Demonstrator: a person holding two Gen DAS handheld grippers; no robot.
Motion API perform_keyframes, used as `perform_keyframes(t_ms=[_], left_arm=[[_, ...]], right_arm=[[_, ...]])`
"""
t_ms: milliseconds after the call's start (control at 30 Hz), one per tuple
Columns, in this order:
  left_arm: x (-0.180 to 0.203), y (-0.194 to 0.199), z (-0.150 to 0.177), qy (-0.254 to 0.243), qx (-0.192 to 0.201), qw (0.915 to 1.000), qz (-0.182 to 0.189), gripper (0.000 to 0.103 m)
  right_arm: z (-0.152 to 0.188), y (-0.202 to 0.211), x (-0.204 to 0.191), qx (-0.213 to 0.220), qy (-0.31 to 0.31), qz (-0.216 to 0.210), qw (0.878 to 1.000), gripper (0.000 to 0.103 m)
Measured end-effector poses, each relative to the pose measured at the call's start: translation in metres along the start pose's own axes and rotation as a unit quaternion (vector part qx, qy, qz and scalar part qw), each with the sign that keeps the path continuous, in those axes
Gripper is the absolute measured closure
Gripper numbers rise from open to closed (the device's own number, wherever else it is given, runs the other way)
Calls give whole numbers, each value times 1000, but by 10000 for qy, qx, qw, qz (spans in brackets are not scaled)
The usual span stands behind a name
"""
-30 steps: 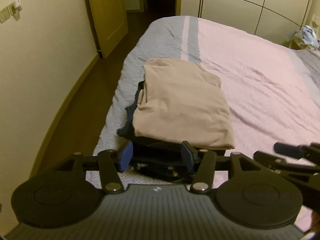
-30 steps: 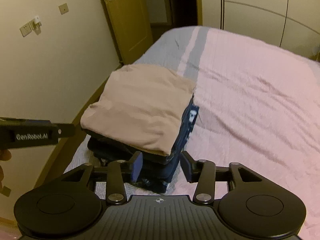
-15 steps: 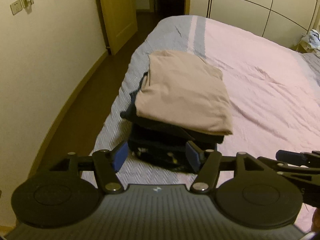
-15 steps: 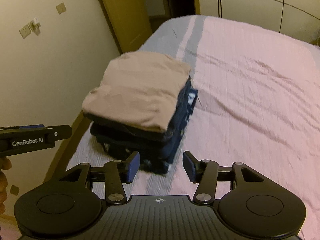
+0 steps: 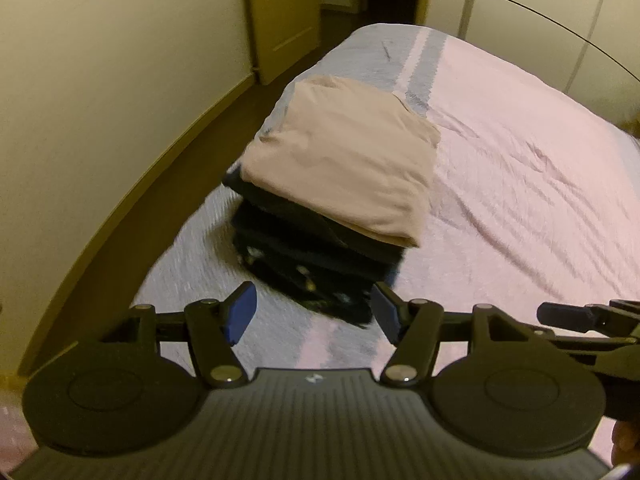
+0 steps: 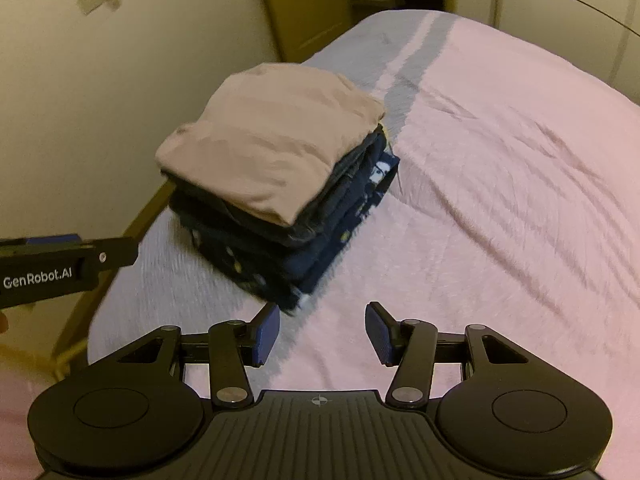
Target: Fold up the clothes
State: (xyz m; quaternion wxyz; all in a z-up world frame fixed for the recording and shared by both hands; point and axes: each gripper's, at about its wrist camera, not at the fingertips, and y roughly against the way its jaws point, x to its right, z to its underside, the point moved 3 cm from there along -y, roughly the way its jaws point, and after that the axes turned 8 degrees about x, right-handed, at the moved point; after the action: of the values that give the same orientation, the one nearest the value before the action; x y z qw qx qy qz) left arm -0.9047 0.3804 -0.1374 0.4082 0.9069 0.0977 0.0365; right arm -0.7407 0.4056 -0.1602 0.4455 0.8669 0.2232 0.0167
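Observation:
A stack of folded clothes sits near the left edge of the bed. On top lies a folded beige garment (image 5: 344,160) (image 6: 272,140). Under it are several dark navy folded pieces (image 5: 316,264) (image 6: 320,232), some with a small light print. My left gripper (image 5: 314,314) is open, just short of the stack's near side, with nothing between its fingers. My right gripper (image 6: 322,334) is open too, a little back from the stack's near corner and empty. The left gripper's body (image 6: 60,272) shows at the left of the right wrist view.
The bed (image 5: 520,184) has a pink cover with a grey band at its far end (image 5: 372,52). A wall (image 5: 100,92) and a strip of dark floor (image 5: 192,148) run along the left. A wooden door (image 5: 280,12) and wardrobe panels (image 5: 540,12) stand beyond.
Both grippers have drawn back from the stack, which now sits farther from the fingers. Their jaws have opened wider. The stack itself has stayed in place.

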Motion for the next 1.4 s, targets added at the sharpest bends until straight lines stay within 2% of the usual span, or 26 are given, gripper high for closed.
perform_keyframes(t_ms=[267, 467, 667, 967, 1400], left_arm=[[76, 35, 40, 668, -171, 9969, -369, 43], [107, 50, 53, 974, -186, 9933, -598, 43], [136, 65, 64, 1275, -200, 9882, -831, 43], [147, 58, 63, 1443, -269, 9832, -1084, 43], [140, 22, 53, 1503, -450, 9806, -1171, 43]], right_arm=[[11, 29, 64, -267, 727, -443, 9960, 52], [21, 43, 101, -444, 982, -677, 9919, 52], [18, 47, 118, -511, 1199, -871, 9876, 52], [8, 34, 128, -620, 1365, -1052, 9831, 52], [-13, 2, 129, -733, 1422, -1019, 9818, 52]])
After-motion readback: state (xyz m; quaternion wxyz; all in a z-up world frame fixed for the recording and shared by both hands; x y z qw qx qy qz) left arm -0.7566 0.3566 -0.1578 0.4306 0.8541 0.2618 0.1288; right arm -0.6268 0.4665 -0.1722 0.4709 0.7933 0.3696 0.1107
